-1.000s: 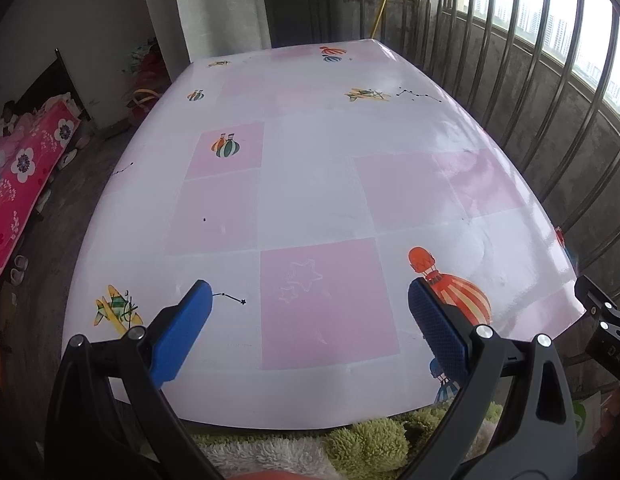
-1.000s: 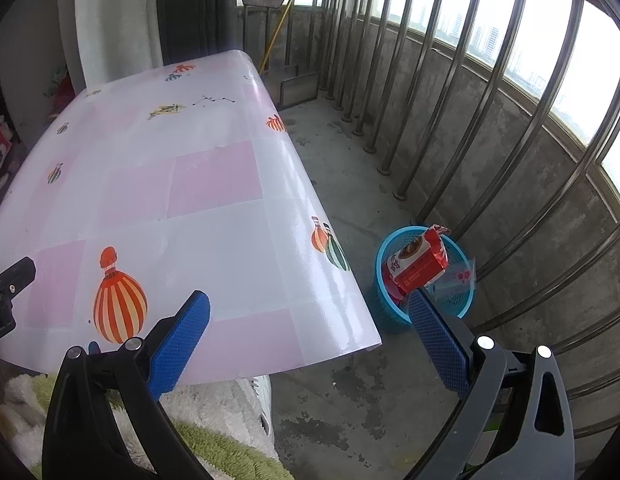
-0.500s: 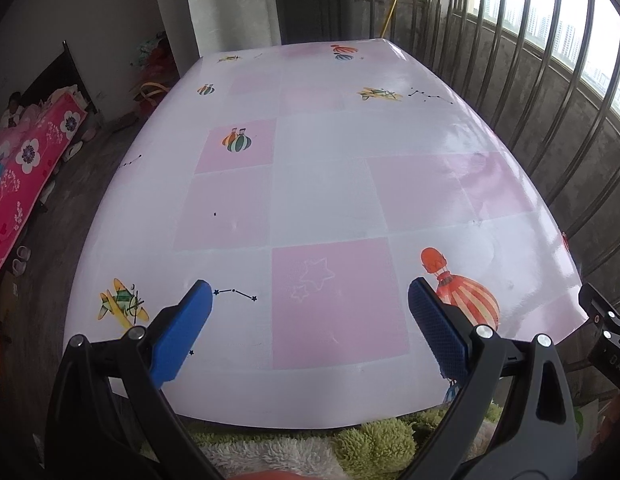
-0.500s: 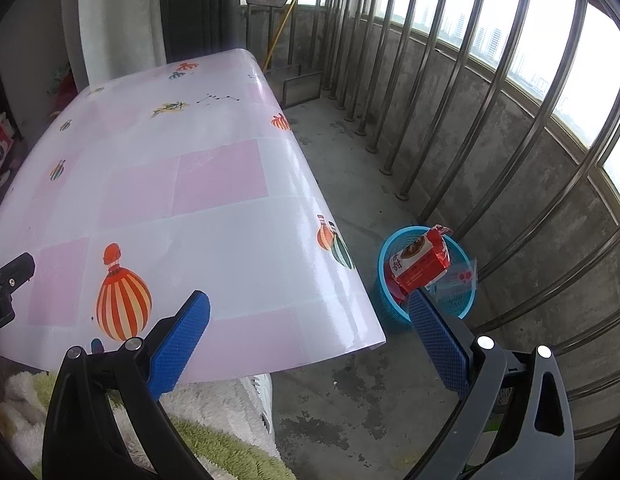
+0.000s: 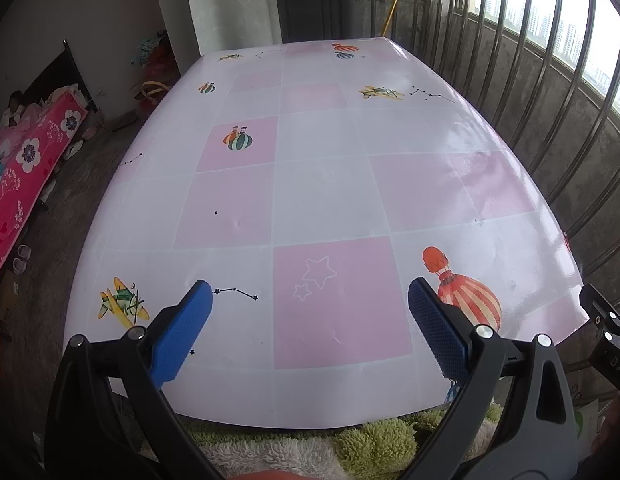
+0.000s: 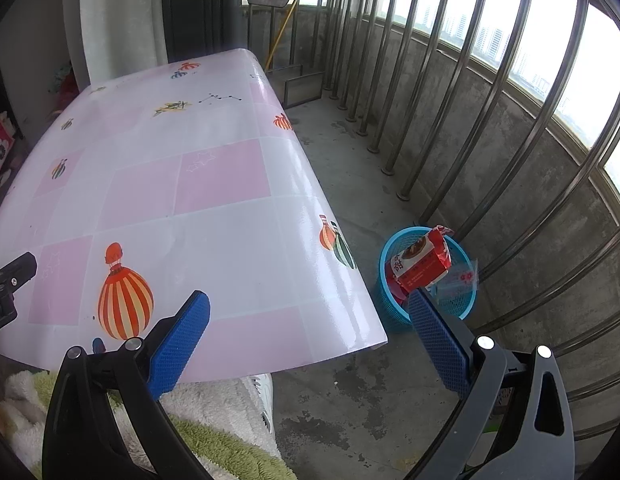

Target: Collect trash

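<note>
Nothing shifted; red wrapper (image 6: 422,265) lies tilted across blue basket (image 6: 390,280).

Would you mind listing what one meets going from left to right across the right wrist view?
Left gripper's black tip → table with the pink checked cloth → blue basket holding the red snack packet → clear wrapper → window bars.

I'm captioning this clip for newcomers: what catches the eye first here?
The big glossy table with its pink-and-white checks and balloon prints fills both views. On the concrete floor to its right, by the railing bars, a blue basket holds a red snack packet. Both grippers, left gripper and right gripper, are open and hold nothing.
</note>
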Tool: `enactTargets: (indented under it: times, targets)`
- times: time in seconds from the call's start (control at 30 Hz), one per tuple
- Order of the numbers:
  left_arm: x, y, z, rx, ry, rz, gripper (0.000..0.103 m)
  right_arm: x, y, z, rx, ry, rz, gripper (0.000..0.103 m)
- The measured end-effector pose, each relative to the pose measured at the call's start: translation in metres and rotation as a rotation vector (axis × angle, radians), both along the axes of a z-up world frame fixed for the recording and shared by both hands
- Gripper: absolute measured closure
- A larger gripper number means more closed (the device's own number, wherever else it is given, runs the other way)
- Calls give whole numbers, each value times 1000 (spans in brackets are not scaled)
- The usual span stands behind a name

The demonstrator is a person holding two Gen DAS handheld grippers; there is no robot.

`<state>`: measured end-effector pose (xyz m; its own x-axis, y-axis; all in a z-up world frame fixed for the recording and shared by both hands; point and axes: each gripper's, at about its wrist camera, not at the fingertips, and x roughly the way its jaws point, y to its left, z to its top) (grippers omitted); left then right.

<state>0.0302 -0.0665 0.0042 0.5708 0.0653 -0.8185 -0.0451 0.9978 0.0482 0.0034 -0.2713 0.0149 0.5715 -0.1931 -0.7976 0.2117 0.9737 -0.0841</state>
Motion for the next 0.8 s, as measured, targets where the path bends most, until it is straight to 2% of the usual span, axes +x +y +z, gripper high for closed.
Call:
enactTargets:
  times: [0.8]
  targets:
    - [0, 0, 0, 1, 2, 0, 9, 0, 4, 0, 2, -3, 5, 6]
